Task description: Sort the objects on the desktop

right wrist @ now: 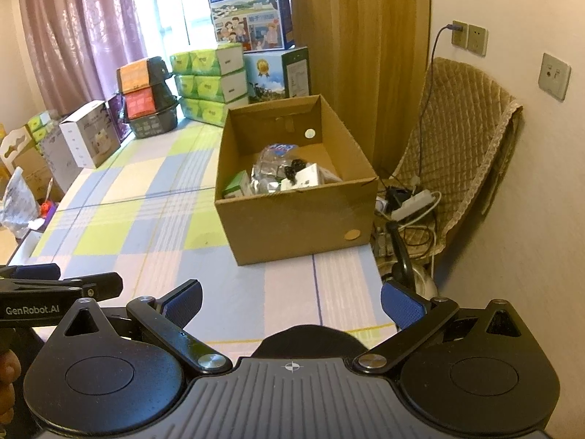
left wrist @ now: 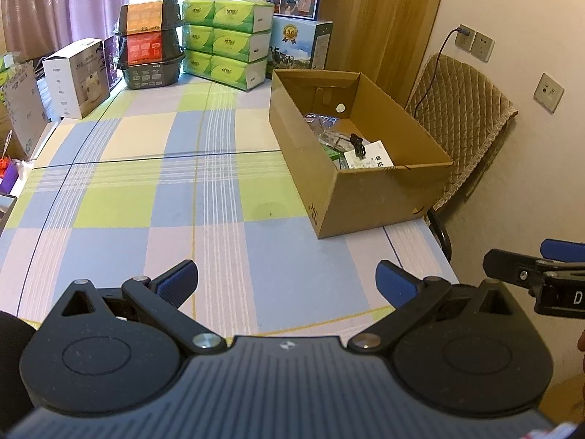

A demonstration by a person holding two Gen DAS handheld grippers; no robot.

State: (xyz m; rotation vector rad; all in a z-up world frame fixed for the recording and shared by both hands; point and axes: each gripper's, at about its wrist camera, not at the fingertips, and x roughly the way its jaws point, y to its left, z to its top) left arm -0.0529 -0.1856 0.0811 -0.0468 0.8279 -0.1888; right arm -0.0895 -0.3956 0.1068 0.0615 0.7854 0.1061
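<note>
**A:** Where are the sorted things?

**B:** In the cardboard box (right wrist: 296,216). It stands open-topped on the checked tablecloth (left wrist: 153,219), at the table's edge nearest the quilted chair (right wrist: 460,139). Inside lie a crinkled clear plastic bag (right wrist: 268,168), a small green carton (right wrist: 237,184) against the near wall, a white packet (left wrist: 373,159) and a bundle of black cord (left wrist: 357,142) (the cord sits on top of the packet).

**A:** And the tongs?

**B:** The left gripper (left wrist: 287,283) has its blue pads spread wide with nothing between them; it hovers over the cloth well short of the box. The right gripper (right wrist: 290,303) is the same, jaws splayed apart and empty, also short of the box and nearer the chair-side edge of the table.

**A:** Do they touch?

**B:** No. Each shows at the margin of the other's view, side by side and apart.

**A:** Anything between the tongs and the box?

**B:** Only cloth. Beyond the box, away from the tongs, stand green tissue packs (left wrist: 226,44), stacked dark baskets (left wrist: 151,47), a white carton (left wrist: 78,77) and milk cases (right wrist: 252,7) (one on top of another, right behind the box). A power strip (right wrist: 413,203) lies on the chair seat beside the box.
</note>
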